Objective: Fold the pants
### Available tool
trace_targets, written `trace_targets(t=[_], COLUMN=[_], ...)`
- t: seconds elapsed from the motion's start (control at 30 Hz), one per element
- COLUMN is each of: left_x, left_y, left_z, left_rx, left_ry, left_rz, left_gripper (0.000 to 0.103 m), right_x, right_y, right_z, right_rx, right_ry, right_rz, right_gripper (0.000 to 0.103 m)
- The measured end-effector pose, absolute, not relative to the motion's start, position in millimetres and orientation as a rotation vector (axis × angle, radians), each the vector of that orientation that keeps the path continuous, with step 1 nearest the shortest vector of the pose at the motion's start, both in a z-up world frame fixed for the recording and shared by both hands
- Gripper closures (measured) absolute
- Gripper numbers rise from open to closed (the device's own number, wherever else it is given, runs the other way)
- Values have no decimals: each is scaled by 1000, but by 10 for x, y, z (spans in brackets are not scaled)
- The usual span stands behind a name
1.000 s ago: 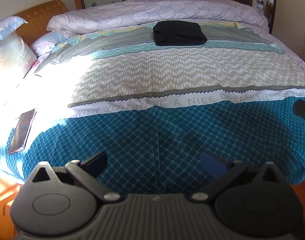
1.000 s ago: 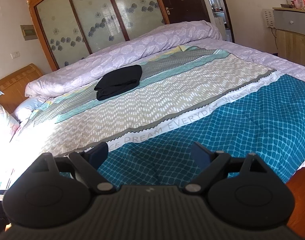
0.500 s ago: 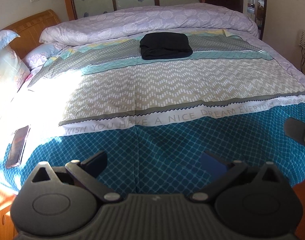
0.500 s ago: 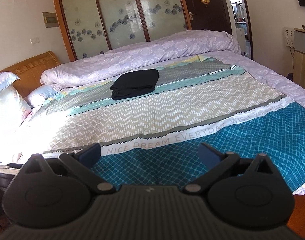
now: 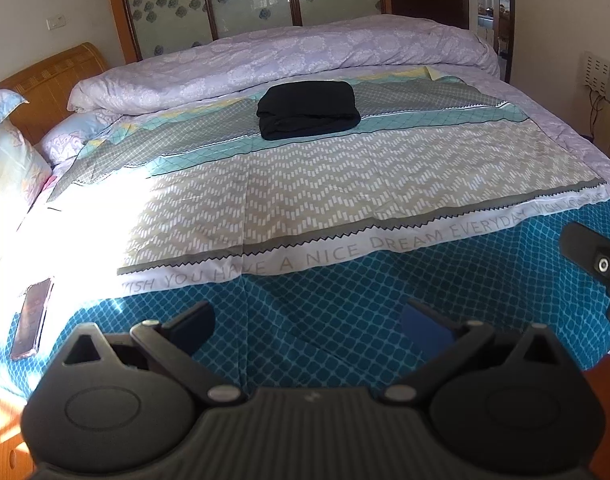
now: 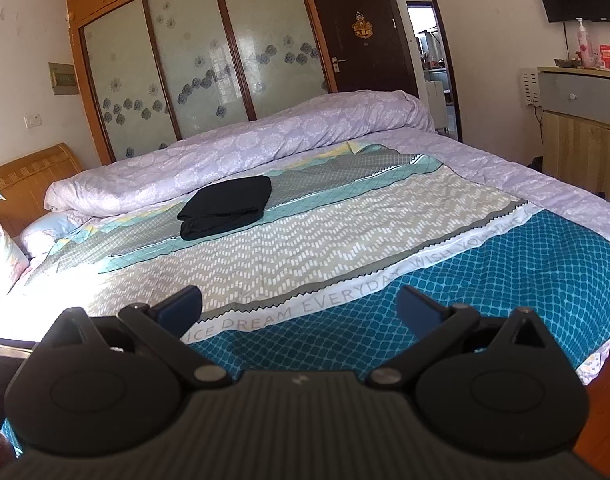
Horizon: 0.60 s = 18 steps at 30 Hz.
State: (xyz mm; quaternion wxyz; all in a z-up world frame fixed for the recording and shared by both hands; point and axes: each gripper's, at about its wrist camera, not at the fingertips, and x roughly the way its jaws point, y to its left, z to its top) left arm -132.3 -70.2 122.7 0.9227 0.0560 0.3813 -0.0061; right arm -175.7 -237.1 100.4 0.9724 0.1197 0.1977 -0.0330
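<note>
The black pants (image 5: 309, 110) lie folded in a compact bundle on the far part of the bed, on the grey and teal bands of the cover; they also show in the right wrist view (image 6: 227, 206). My left gripper (image 5: 307, 326) is open and empty, held at the near edge of the bed, far from the pants. My right gripper (image 6: 299, 306) is open and empty, also back at the near edge. Part of the right gripper shows at the right edge of the left wrist view (image 5: 593, 256).
The bed cover (image 5: 345, 300) has a blue patterned near band. A rolled lilac duvet (image 5: 289, 56) lies behind the pants. A phone (image 5: 32, 316) lies near the left edge. Pillows (image 5: 9, 160) and a wooden headboard are at left. A cabinet (image 6: 581, 128) stands at right.
Both grippers have pulled back and tilted upward from the bed, so more of the room and wardrobe shows. The pants have not moved. Both grippers stay open.
</note>
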Motion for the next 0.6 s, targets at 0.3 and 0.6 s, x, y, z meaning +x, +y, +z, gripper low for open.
trace_targets(t=[0.3,0.6], left_x=[-1323,-1304], left_y=[-604,-525], left_z=[1181,1065], left_rx=[93,91], left_ry=[805,837], left_rz=[13,30], left_gripper=[0,0], right_x=[-1798,-1774], right_y=[-2342,-2273], right_z=[996,945], right_rx=[258,257], right_ry=[372,424], right_rz=[-88,-38], right_gripper=[0,0])
